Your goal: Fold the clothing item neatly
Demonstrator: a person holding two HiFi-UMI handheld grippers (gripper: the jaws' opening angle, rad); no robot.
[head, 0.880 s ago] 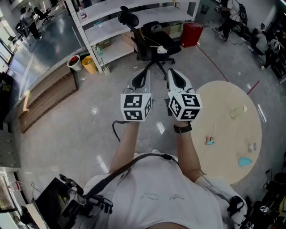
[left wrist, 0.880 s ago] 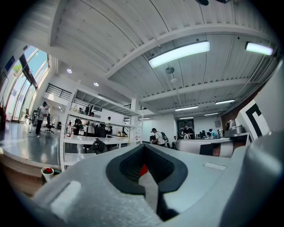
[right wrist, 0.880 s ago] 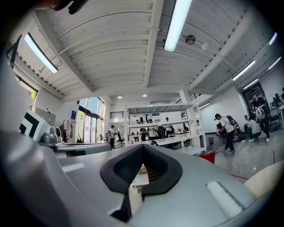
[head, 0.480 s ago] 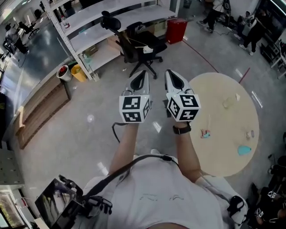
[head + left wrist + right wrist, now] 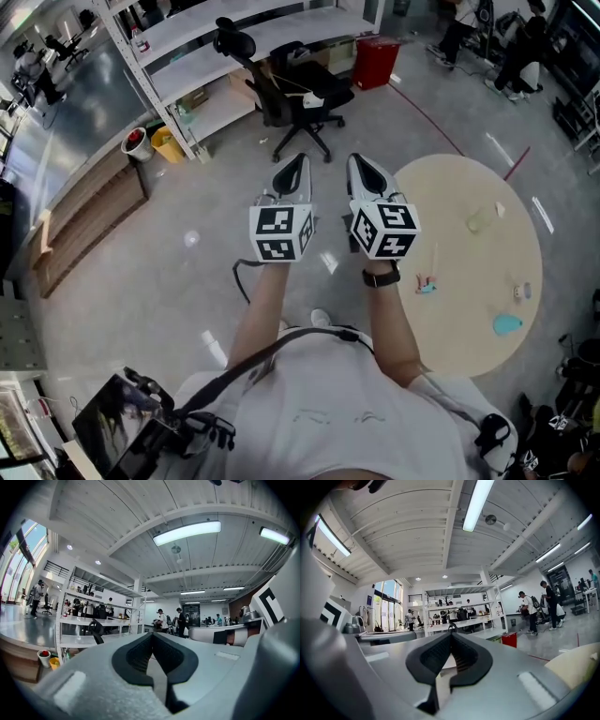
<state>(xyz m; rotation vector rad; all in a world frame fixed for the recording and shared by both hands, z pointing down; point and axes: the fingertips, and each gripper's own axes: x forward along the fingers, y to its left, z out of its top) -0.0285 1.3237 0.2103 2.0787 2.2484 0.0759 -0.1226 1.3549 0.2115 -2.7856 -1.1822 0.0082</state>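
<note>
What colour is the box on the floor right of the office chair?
The box is red; the head view shows it best.

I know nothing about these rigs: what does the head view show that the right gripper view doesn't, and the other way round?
Only the head view: the person's white shirt, a black wristwatch, and small items on the round table, such as a teal object.
Only the right gripper view: the ceiling with its strip light, and the right gripper close up, its fingers shut with nothing between them.
Both: the white shelving, the red bin and part of the round table.
</note>
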